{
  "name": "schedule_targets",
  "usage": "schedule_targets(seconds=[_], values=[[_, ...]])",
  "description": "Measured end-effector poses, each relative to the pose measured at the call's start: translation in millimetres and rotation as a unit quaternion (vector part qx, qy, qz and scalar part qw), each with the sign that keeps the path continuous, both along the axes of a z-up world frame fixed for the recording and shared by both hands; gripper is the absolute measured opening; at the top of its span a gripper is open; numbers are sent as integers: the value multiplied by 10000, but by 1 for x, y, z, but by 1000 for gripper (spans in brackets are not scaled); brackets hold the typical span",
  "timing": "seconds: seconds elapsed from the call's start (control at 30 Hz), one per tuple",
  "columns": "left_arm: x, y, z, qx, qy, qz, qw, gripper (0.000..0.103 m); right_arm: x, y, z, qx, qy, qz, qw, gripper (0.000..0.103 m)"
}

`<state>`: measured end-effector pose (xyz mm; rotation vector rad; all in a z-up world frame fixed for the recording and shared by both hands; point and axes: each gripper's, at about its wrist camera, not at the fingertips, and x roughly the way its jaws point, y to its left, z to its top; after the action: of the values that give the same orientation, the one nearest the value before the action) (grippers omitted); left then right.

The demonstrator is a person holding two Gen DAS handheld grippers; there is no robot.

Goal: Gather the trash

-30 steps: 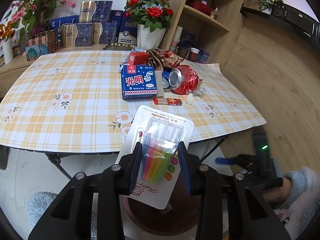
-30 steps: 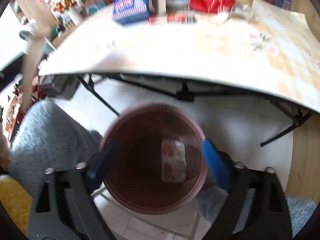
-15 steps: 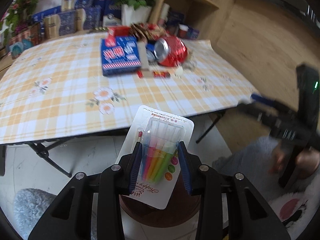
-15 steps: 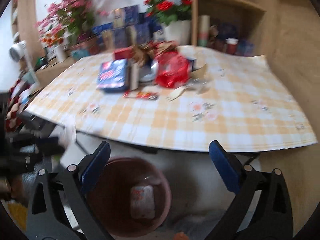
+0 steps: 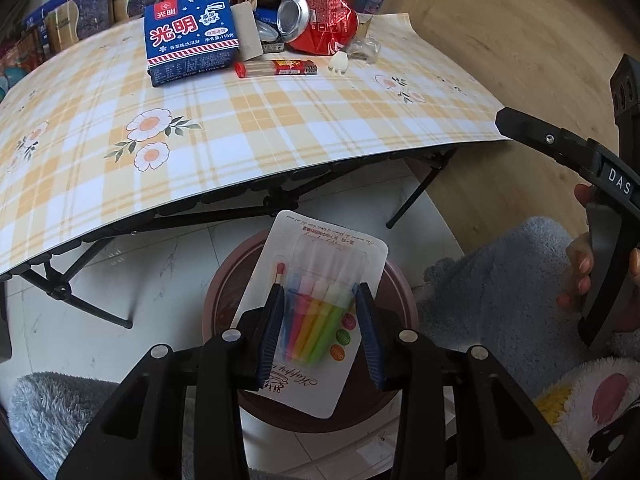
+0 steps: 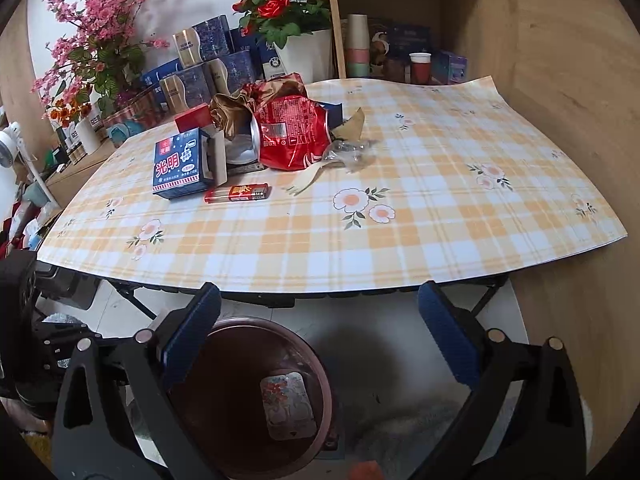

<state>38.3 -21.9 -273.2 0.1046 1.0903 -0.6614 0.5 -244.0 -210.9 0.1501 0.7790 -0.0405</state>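
Note:
My left gripper point(image 5: 320, 328) is shut on a white blister pack of coloured candles point(image 5: 320, 304) and holds it right above the brown trash bin point(image 5: 224, 280) on the floor. My right gripper point(image 6: 320, 344) is open and empty, above the same bin point(image 6: 240, 400), which holds one small packet point(image 6: 286, 404). On the table lies a trash pile: a blue carton point(image 6: 180, 166), a crushed red can point(image 6: 292, 136), a red lighter point(image 6: 238, 193), brown wrapper point(image 6: 256, 100) and clear plastic point(image 6: 348, 152).
The folding table with a yellow plaid cloth point(image 6: 400, 220) stands over the bin's far side. Flower pots and boxes point(image 6: 200, 68) line the back; a wooden shelf point(image 6: 400, 20) stands at the back right. The right gripper's body point(image 5: 600, 208) shows at the left wrist view's right edge.
My left gripper tipped downward with the candle pack and now hangs over the bin. My right gripper rose from the bin's mouth and now faces the table, still open.

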Motion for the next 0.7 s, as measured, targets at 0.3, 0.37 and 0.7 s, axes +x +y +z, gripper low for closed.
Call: schedule_targets(seconds=[0.3,0.37,0.7], values=[[5,9,2,-194,112,167,9996,61,0,-4,0,242,-4,27,9997,97],[6,14,4,-268,76,297,9992,66,1,-6,-1,310,6,-33,9995,97],[14,34,11,-509,-58,868,9949,87,5,-13,-13,629,208,-78,9978,97]])
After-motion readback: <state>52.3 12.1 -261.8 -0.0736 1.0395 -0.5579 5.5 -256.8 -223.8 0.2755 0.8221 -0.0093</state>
